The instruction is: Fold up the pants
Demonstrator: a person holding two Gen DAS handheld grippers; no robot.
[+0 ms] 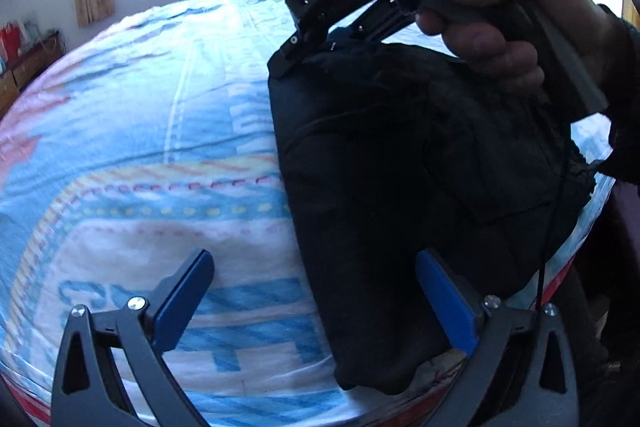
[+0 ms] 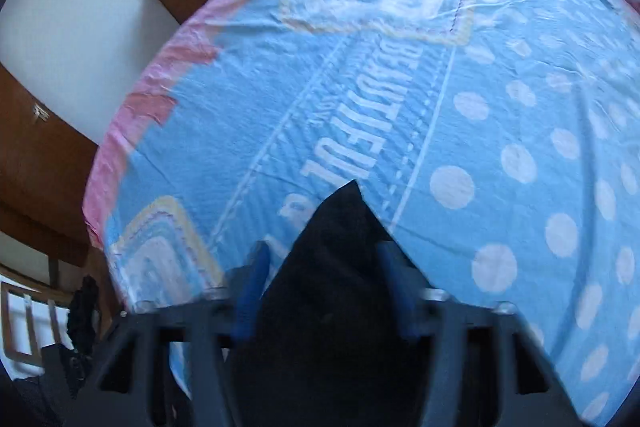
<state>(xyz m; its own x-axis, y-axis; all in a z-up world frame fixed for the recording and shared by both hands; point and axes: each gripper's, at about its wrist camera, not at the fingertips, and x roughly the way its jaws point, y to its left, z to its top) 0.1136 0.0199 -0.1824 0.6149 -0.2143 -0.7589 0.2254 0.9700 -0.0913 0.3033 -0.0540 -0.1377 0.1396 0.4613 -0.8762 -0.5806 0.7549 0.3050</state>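
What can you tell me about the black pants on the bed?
The pants are black, of soft matte cloth, lying folded into a thick, roughly rectangular bundle on the blue patterned bedspread, near its edge. A patch pocket shows on top. The right gripper is clamped on a pointed corner of the cloth. The left gripper is open, one finger over the pants.

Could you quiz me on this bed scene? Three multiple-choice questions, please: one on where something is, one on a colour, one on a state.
1. Where do the pants lie?
A on the bedsheet
B on the floor
C on a chair

2. What colour are they?
A white
B black
C red

3. How is the left gripper?
A clamped on cloth
B open
C out of view

Answers: 1 A, they lie on the printed sheet; 2 B, the cloth is black; 3 B, its blue pads stand apart, gripping nothing.
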